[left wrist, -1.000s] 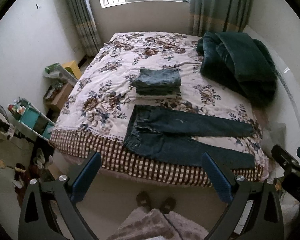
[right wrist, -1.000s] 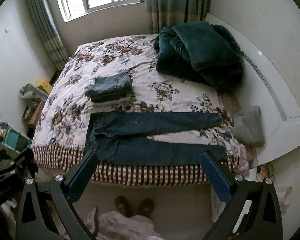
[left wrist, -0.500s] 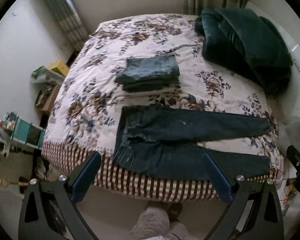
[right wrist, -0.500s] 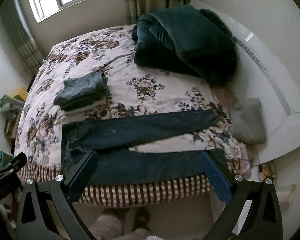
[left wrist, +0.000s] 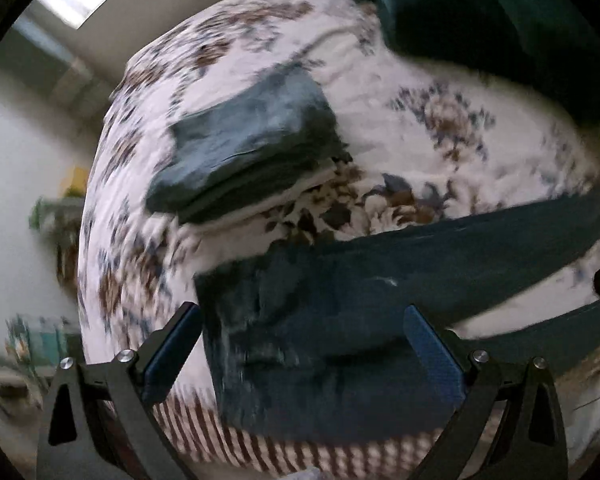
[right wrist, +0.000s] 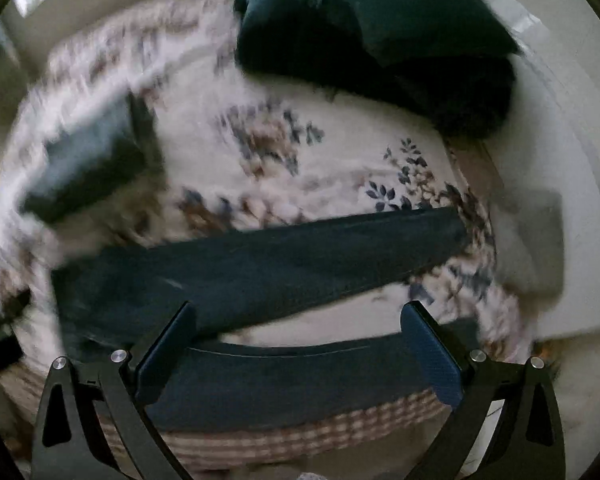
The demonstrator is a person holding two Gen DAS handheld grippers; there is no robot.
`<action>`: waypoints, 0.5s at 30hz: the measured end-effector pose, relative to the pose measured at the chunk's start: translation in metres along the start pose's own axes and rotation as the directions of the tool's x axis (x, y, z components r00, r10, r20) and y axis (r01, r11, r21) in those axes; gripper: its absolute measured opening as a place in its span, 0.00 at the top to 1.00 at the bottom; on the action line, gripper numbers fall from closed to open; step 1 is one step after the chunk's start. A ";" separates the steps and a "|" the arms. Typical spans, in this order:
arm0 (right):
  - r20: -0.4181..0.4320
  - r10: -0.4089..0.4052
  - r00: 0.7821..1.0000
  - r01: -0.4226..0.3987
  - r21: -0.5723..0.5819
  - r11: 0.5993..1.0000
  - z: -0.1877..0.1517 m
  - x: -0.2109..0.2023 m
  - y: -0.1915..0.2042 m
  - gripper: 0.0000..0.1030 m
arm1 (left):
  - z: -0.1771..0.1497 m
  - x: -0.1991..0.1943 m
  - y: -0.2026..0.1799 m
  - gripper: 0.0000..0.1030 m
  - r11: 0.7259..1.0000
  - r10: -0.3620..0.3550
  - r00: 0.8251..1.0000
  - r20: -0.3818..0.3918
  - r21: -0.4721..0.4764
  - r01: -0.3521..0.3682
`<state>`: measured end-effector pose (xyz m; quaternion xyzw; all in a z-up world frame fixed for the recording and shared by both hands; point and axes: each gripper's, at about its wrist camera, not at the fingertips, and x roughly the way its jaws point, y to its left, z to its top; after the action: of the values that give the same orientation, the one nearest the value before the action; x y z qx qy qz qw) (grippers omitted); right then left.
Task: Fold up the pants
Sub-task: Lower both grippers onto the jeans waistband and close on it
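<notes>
Pants [left wrist: 340,320] flat on bed, beneath both spread claws.

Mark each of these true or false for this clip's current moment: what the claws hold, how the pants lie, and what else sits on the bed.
1. Both claws are open and hold nothing. True: left claw and right claw are spread with no cloth between the fingers.
2. The pants are already folded in half. False: both legs lie spread apart along the bed's near edge.
3. A folded stack of jeans lies beyond the pants. True.
4. The dark green blanket covers the pants. False: it is bunched at the far side of the floral bedspread, apart from them.
</notes>
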<state>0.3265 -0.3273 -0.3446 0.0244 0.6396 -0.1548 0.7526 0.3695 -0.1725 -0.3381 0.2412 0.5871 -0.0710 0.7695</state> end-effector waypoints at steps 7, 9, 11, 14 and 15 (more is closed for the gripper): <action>-0.180 -0.101 0.978 0.049 -0.272 0.961 0.033 0.181 0.011 0.00 | 0.022 0.151 -0.073 0.00 0.968 0.041 0.993 -0.107 0.250 -0.013; -0.212 -0.151 0.965 0.064 -0.369 0.927 0.040 0.225 0.017 0.02 | 0.028 0.186 -0.092 0.00 0.953 0.039 0.990 -0.134 0.303 0.003; -0.232 -0.200 0.952 0.065 -0.486 0.872 0.048 0.268 0.023 0.02 | 0.035 0.211 -0.105 0.00 0.942 0.044 0.988 -0.150 0.335 0.009; -0.227 -0.249 0.942 0.064 -0.604 0.794 0.057 0.308 0.028 0.09 | 0.046 0.240 -0.115 0.02 0.930 0.018 0.985 -0.173 0.366 0.047; -0.246 -0.232 0.941 0.031 -0.621 0.783 0.059 0.318 0.029 0.11 | 0.050 0.246 -0.115 0.04 0.928 -0.011 0.984 -0.176 0.366 0.076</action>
<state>0.4335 -0.3779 -0.6474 -0.2405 0.7648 0.0124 0.5976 0.4414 -0.2527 -0.5921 0.3743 0.6320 -0.1769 0.6552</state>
